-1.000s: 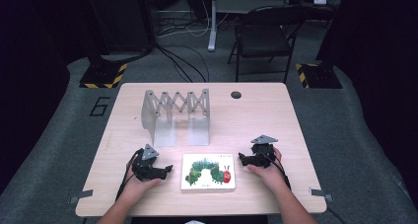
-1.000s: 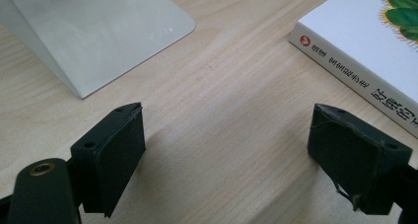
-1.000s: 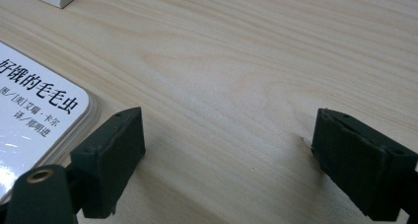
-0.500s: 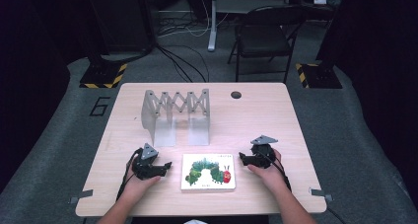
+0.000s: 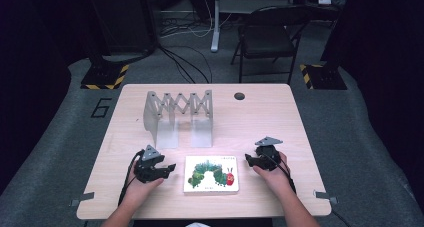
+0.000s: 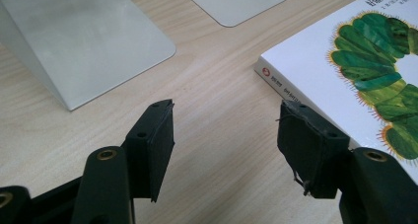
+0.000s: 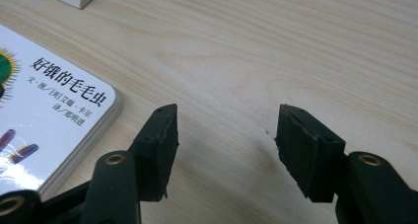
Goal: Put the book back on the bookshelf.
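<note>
A white picture book [image 5: 211, 174] with a green caterpillar on its cover lies flat near the table's front edge, between my two grippers. My left gripper [image 5: 169, 169] rests on the table just left of it, jaws pointing at the book [image 6: 345, 71]. In its own view the left gripper [image 6: 224, 130] is open over bare wood, its right jaw close to the book's spine. My right gripper [image 5: 248, 160] sits to the right of the book [image 7: 44, 120]. The right gripper [image 7: 226, 135] is open too. Both pairs of jaws have just been closing with nothing between them.
A metal accordion book rack [image 5: 177, 104] stands behind the book, and its flat plates [image 6: 84, 41] lie on the wooden table [image 5: 265, 117]. A round cable hole [image 5: 239, 96] is at the back. A black chair [image 5: 270, 37] and floor cables are beyond the table.
In the high view neither hand nor the book has shifted.
</note>
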